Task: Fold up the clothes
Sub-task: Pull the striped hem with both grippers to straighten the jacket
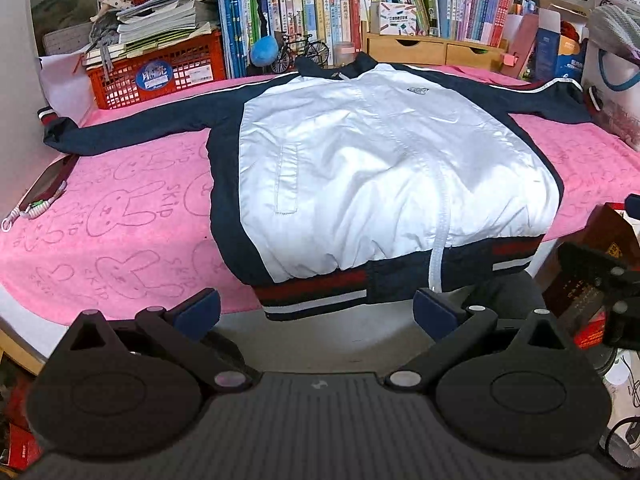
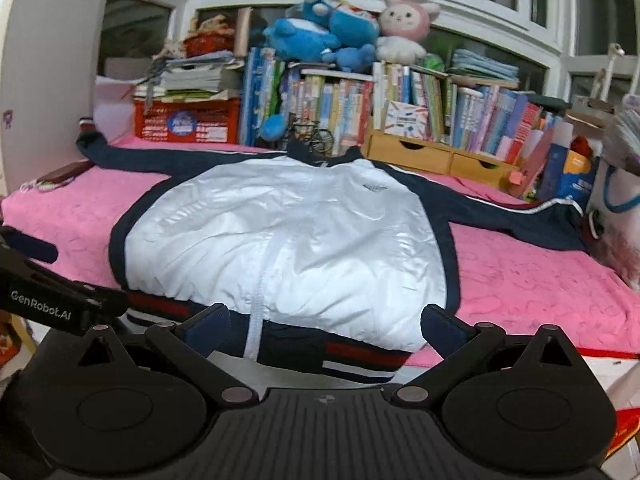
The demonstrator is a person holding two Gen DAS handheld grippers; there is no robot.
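A white and navy zip jacket point(image 1: 380, 168) lies flat, front up, on a pink towel point(image 1: 120, 216), sleeves spread to both sides, striped hem hanging over the near edge. It also shows in the right wrist view point(image 2: 296, 240). My left gripper point(image 1: 316, 312) is open and empty, just short of the hem. My right gripper point(image 2: 326, 328) is open and empty, its fingertips at the hem near the zip's lower end. The right gripper's body shows at the right edge of the left wrist view point(image 1: 600, 280).
A red crate point(image 1: 160, 72) with stacked papers, rows of books point(image 1: 400, 4), a wooden drawer box point(image 1: 432, 48) and plush toys point(image 2: 332, 28) line the back. A phone with a cord point(image 1: 44, 188) lies at the towel's left edge. Boxes and a bag point(image 1: 612, 76) stand at right.
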